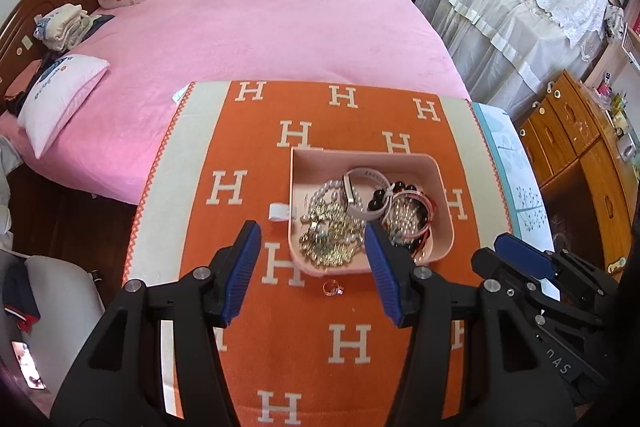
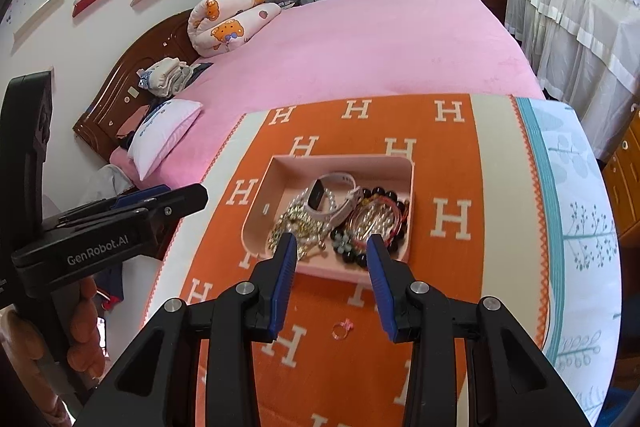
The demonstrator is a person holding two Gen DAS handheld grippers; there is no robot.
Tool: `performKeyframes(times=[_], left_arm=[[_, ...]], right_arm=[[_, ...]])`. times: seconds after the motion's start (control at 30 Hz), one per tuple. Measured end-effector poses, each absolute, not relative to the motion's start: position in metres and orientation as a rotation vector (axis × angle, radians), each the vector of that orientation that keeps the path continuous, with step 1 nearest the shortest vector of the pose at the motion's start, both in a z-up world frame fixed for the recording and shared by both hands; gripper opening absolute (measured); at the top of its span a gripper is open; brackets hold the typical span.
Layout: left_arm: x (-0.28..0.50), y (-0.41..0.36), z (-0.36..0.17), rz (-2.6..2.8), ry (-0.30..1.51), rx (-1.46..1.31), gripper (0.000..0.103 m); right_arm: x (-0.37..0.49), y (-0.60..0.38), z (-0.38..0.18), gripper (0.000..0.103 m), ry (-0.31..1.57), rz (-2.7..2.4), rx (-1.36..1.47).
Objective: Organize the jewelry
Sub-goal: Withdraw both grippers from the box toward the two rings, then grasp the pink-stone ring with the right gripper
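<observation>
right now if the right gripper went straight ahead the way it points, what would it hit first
Probably the near wall of the shallow pink plastic tray. The open right gripper points there, over the small pink ring on the orange blanket; depth is unclear.

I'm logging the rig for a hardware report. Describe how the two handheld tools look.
Both match: the left tool and right tool have matte black angular bodies with silver pivot bolts and two fingers faced with ribbed blue pads. White "GenRobot.AI" lettering marks the left one's side. Bare fingers hold its grip; no cables show.
</observation>
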State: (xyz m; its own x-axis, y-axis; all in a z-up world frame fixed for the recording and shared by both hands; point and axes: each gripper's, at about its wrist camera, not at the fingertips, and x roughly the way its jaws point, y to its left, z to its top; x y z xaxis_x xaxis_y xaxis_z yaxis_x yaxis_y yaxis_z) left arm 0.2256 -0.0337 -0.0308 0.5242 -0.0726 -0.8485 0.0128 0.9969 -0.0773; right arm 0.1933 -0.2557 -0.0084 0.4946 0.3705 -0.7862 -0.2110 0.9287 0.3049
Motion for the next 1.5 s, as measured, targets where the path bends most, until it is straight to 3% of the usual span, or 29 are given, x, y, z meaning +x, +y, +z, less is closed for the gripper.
performKeyframes(times=[0.7,1.13,1.37,1.47,1.5], left_arm=[[0.167,-0.027,-0.149,-0.010,1.232,-0.110,0.051],[0.178,-0.020,-0.167,0.012,1.249,-0.173,0.051],[0.181,-0.018,-0.168,0.018,1.247,-0.203,0.051],[0.185,-0.019,-0.168,0.017,1.248,-0.222,0.051],[0.187,-0.021,-0.168,0.015,1.251,-0.232,0.051]], right_arm=[[0.147,-0.242,-0.121,0.037,1.202,0.321,0.151],[0.168,-0.207,-0.136,0.036,1.161,0.377,0.053],[0.169,-0.197,-0.134,0.023,1.121,0.368,-0.038],[0.170,-0.195,-0.135,0.008,1.103,0.351,-0.072],[0.171,-0.196,-0.135,0.008,1.103,0.353,-0.067]])
